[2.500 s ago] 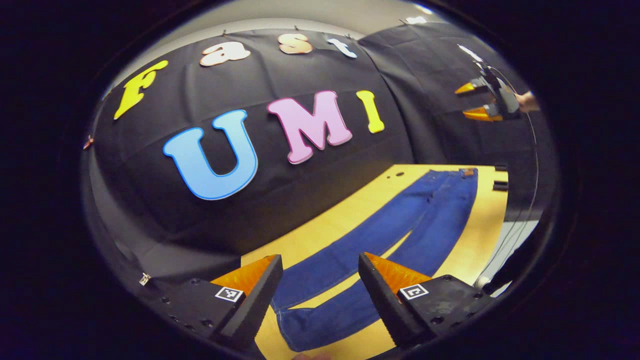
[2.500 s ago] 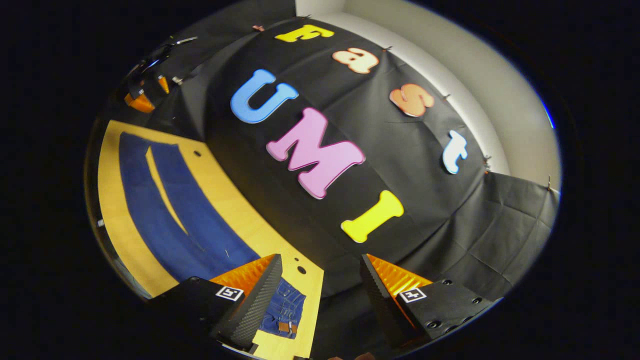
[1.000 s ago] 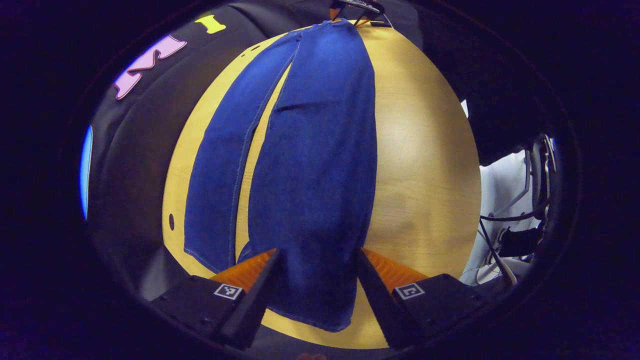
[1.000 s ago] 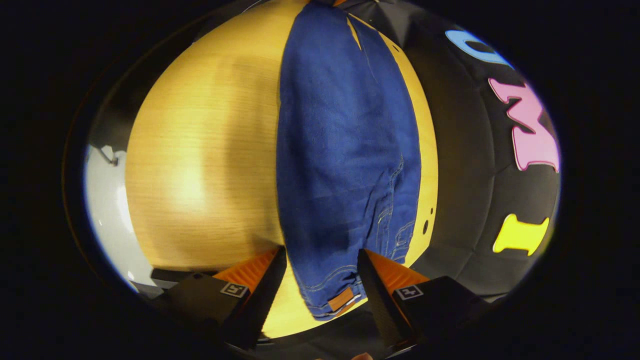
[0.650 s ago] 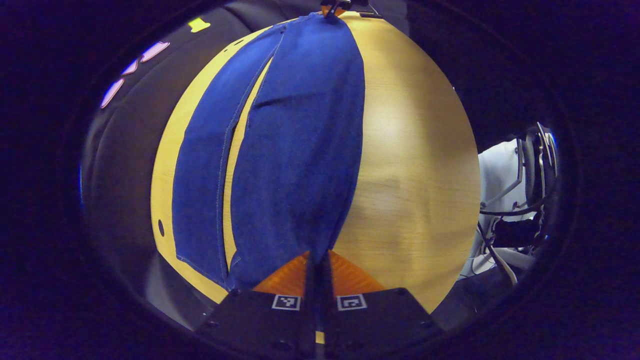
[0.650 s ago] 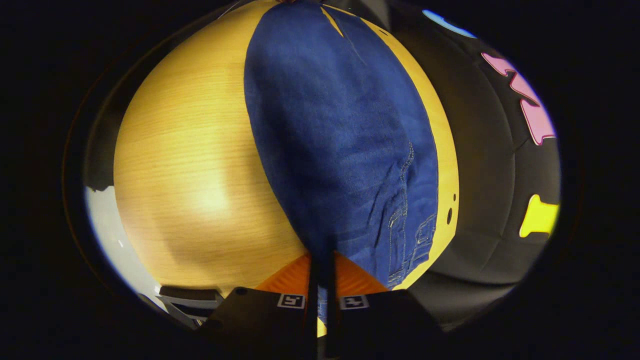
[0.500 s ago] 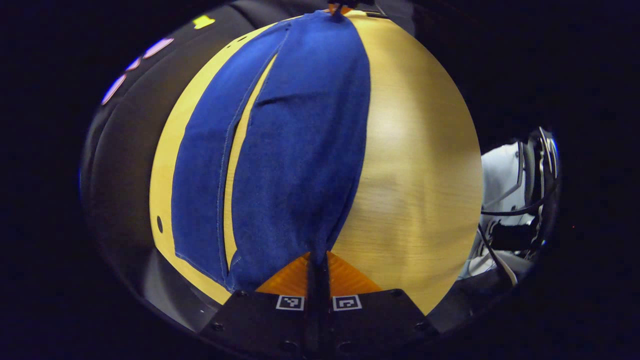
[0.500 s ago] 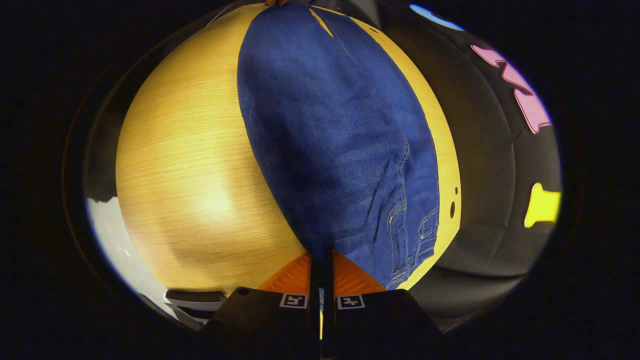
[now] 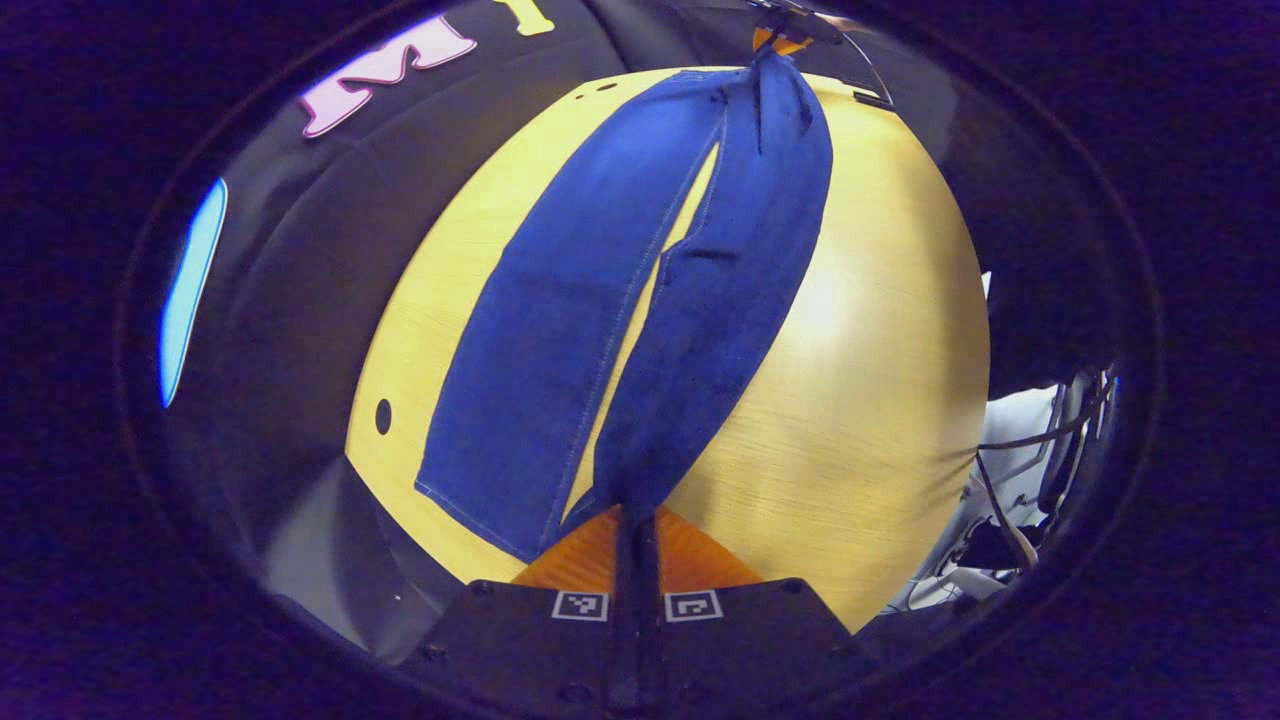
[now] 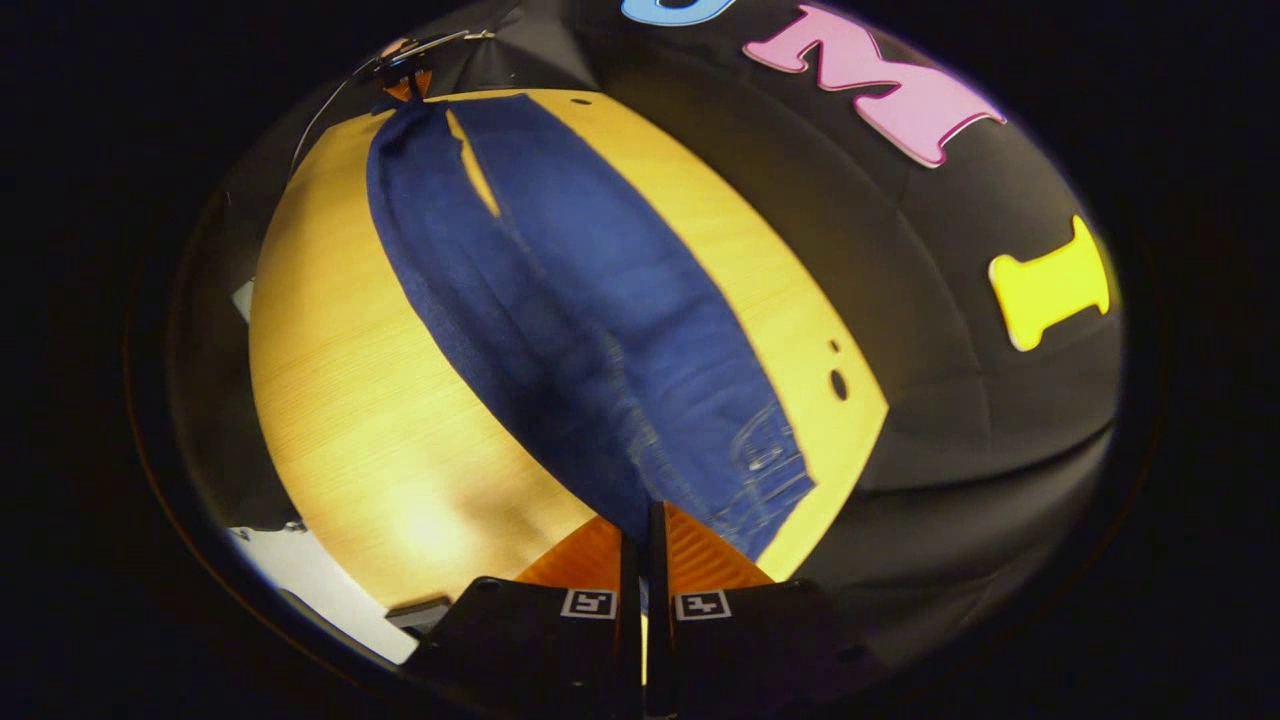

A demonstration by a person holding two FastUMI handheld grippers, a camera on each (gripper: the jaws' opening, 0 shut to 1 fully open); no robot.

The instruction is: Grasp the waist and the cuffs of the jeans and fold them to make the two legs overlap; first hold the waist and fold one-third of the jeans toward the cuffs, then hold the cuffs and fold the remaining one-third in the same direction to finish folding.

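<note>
The left gripper [image 9: 637,515] was pressed together on the cuff of the near leg of the jeans [image 9: 560,330], pinching the denim right at its fingertips and lifting that leg off the table [image 9: 860,400]. The other leg lay flat just to the left of it, its cuff near the table's edge. Ahead of it, at the far end of the jeans, the right gripper [image 9: 775,40] held the waist. From the right gripper view, the right gripper [image 10: 645,515] was clamped shut on the waist of the jeans [image 10: 600,330], fabric rising into its fingers, pockets just to the right. Far ahead, the left gripper [image 10: 405,80] gripped the cuff end.
</note>
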